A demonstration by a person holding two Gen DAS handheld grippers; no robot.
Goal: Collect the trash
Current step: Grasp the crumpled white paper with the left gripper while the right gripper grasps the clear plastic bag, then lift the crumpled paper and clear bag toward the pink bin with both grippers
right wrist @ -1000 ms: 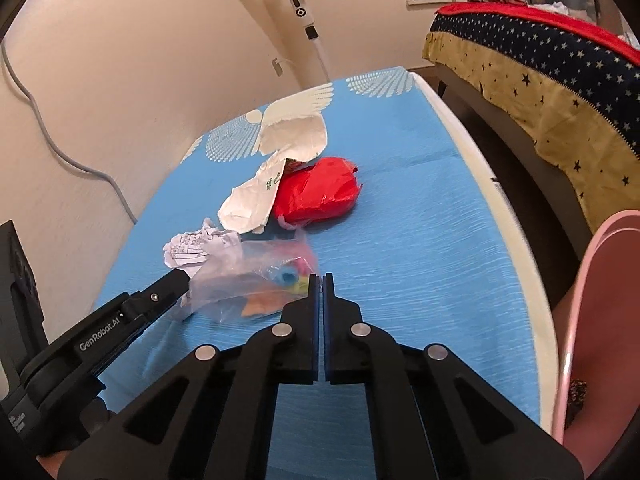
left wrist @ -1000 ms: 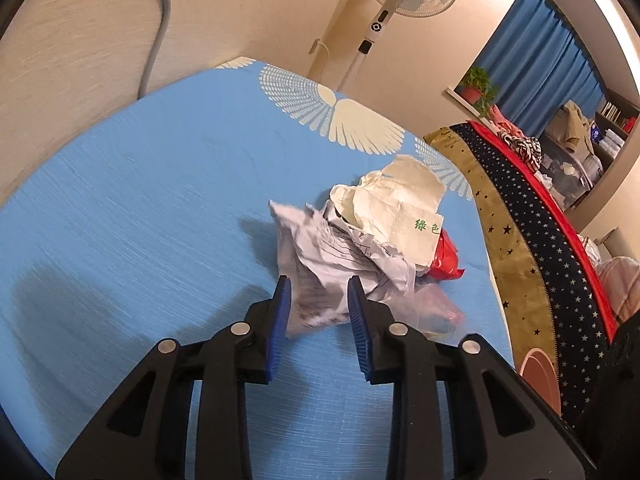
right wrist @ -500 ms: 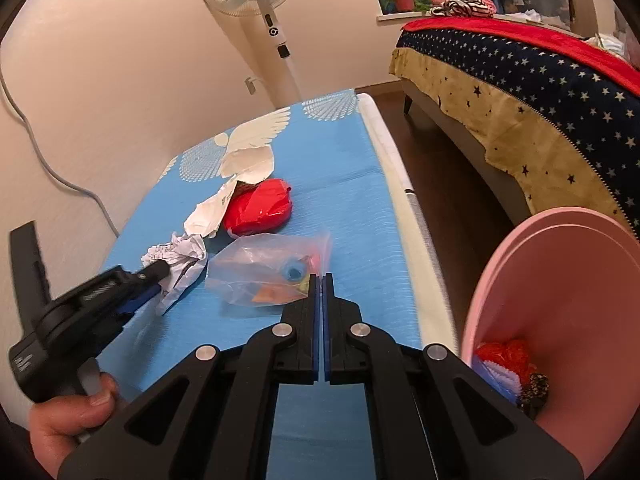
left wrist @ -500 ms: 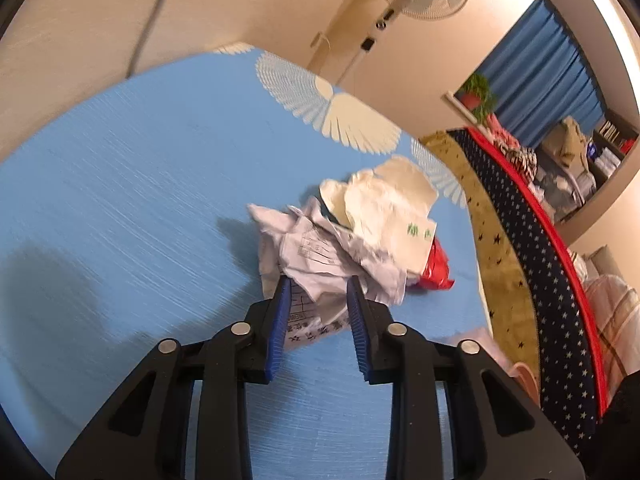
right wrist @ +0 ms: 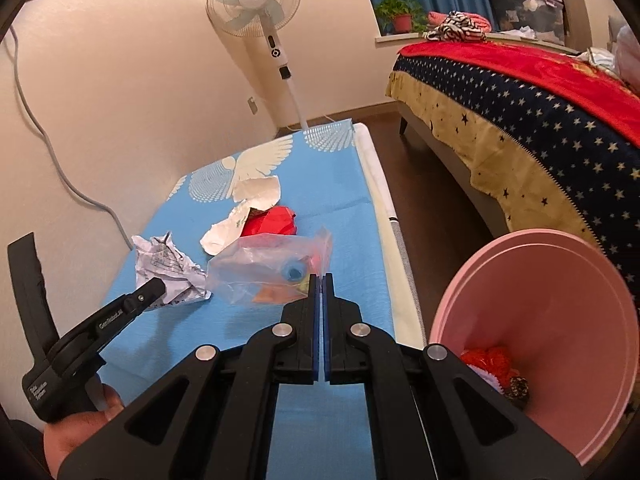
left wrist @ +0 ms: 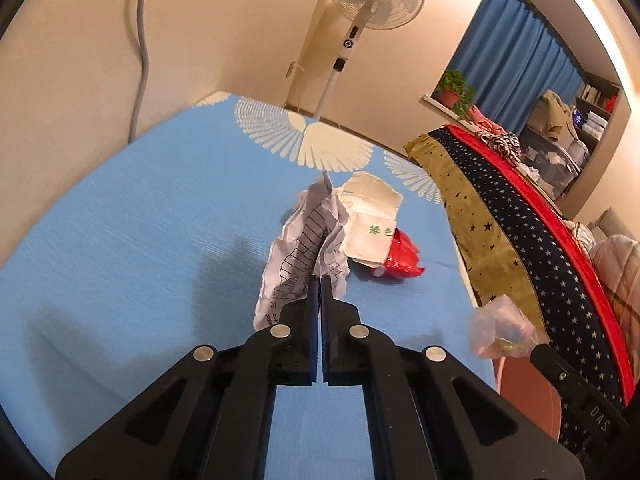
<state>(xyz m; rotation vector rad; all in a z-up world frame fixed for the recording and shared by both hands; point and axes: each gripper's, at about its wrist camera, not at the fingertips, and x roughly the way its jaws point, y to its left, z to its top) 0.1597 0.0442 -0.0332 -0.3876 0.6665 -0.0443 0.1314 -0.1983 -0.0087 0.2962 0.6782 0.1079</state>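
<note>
My left gripper (left wrist: 320, 280) is shut on a crumpled printed paper (left wrist: 304, 252) and holds it above the blue table (left wrist: 140, 220); the paper also shows in the right wrist view (right wrist: 164, 268). My right gripper (right wrist: 322, 278) is shut on a clear plastic bag (right wrist: 272, 268) with coloured bits inside, lifted off the table; the bag also shows in the left wrist view (left wrist: 500, 332). A white wrapper (left wrist: 372, 216) and a red wrapper (left wrist: 400, 260) lie on the table. A pink bin (right wrist: 552, 320) stands right of the table with trash inside.
A standing fan (right wrist: 256, 4) is beyond the table's far end. A bed with a starred cover (right wrist: 540, 92) runs along the right, across a strip of dark floor (right wrist: 432, 200). A grey cable (left wrist: 142, 40) hangs down the wall at the left.
My left gripper closed on the crumpled paper and raised it. My right gripper lifted the plastic bag off the table and carried it right toward the pink bin.
</note>
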